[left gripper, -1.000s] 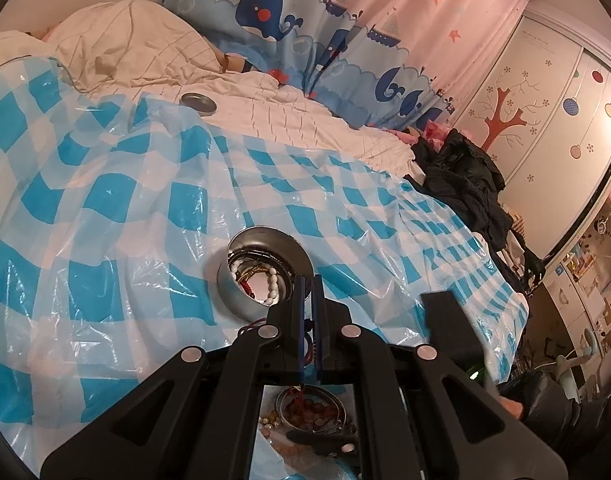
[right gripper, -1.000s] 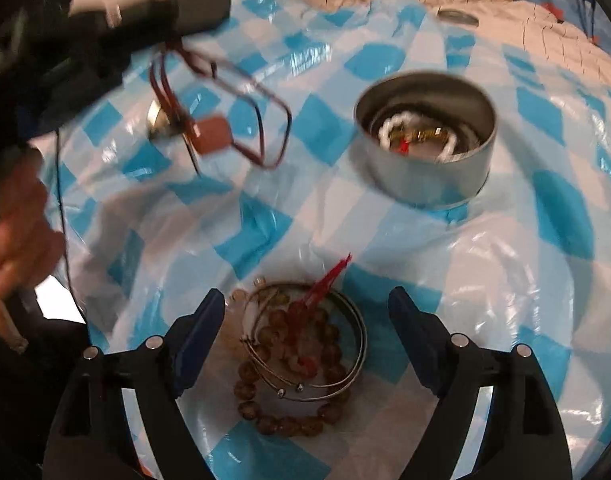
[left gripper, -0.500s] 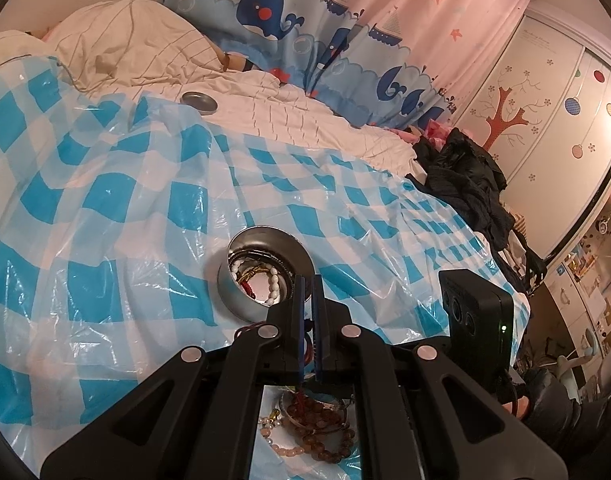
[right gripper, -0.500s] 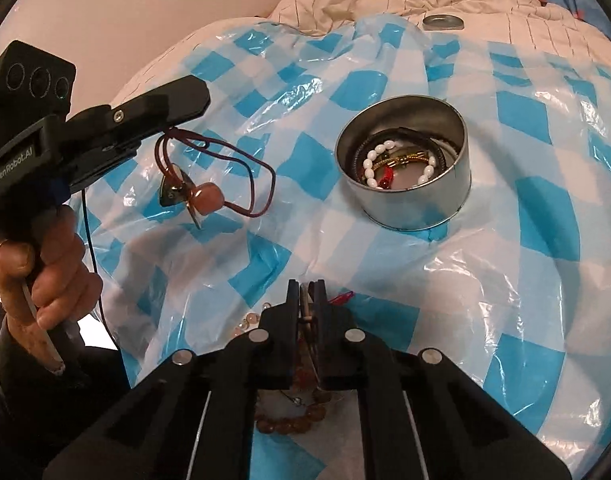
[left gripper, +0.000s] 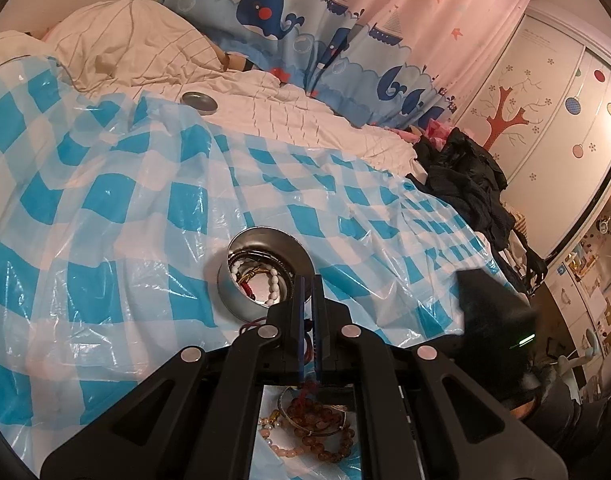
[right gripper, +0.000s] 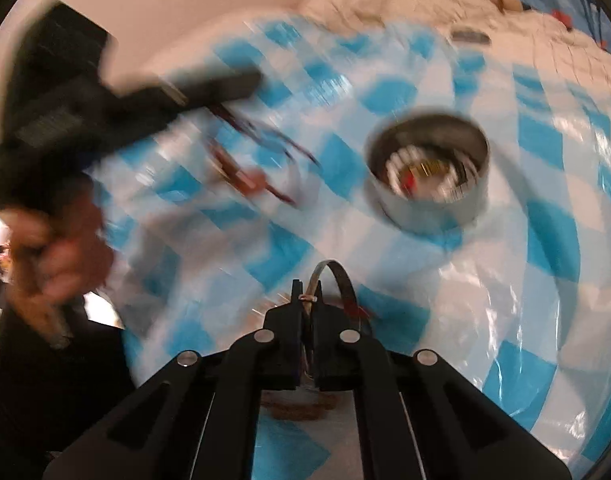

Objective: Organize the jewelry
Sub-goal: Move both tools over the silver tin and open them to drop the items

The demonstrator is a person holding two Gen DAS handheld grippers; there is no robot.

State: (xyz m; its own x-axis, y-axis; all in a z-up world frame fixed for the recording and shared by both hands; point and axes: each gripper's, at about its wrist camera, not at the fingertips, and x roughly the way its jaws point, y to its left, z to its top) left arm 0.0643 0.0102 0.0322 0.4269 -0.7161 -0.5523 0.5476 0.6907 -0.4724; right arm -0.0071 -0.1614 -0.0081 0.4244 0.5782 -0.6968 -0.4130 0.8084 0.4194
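A round metal tin (left gripper: 261, 276) holding bracelets, one of white beads, sits on the blue-checked plastic sheet; it also shows in the right wrist view (right gripper: 429, 176). My left gripper (left gripper: 308, 292) is shut on a red cord necklace with a pendant (right gripper: 249, 182), held above the sheet left of the tin. My right gripper (right gripper: 309, 300) is shut on a silver bangle (right gripper: 337, 280) lifted from the pile. Brown bead bracelets (left gripper: 317, 432) lie under the left gripper.
The checked sheet (left gripper: 105, 208) covers a bed with a cream duvet (left gripper: 137, 52). The tin's lid (left gripper: 199, 102) lies far back. Dark clothes (left gripper: 465, 184) hang at the bed's right edge. A whale curtain (left gripper: 305, 20) hangs behind.
My right gripper closed over the pile and now lifts the silver bangle, its view blurred with motion. My left gripper still holds the red cord necklace and has shifted slightly.
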